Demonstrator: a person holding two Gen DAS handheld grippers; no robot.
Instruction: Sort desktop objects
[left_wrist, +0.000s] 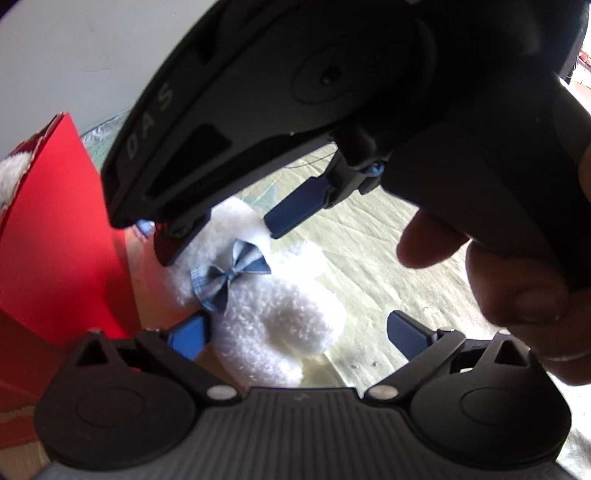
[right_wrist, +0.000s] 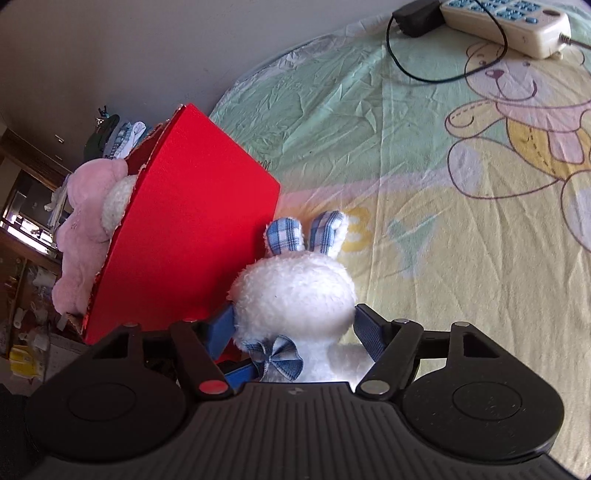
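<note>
Box (right_wrist: 184, 236) (red) holds pink plush (right_wrist: 85, 221); right gripper (right_wrist: 295, 328) fingers pinch white bunny (right_wrist: 295, 291); left gripper (left_wrist: 295, 332) fingers spread.

Both cameras sit low and close. The left wrist view looks at the white plush rabbit (left_wrist: 273, 295) and red box (left_wrist: 55, 236); the right wrist view shares both, facing across the bed (right_wrist: 424, 258).

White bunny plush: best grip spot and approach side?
Grip the white bunny across its round head, just above the blue bow, coming from the open bedsheet side. The red box blocks the other flank. The right claw already straddles the head there.
</note>
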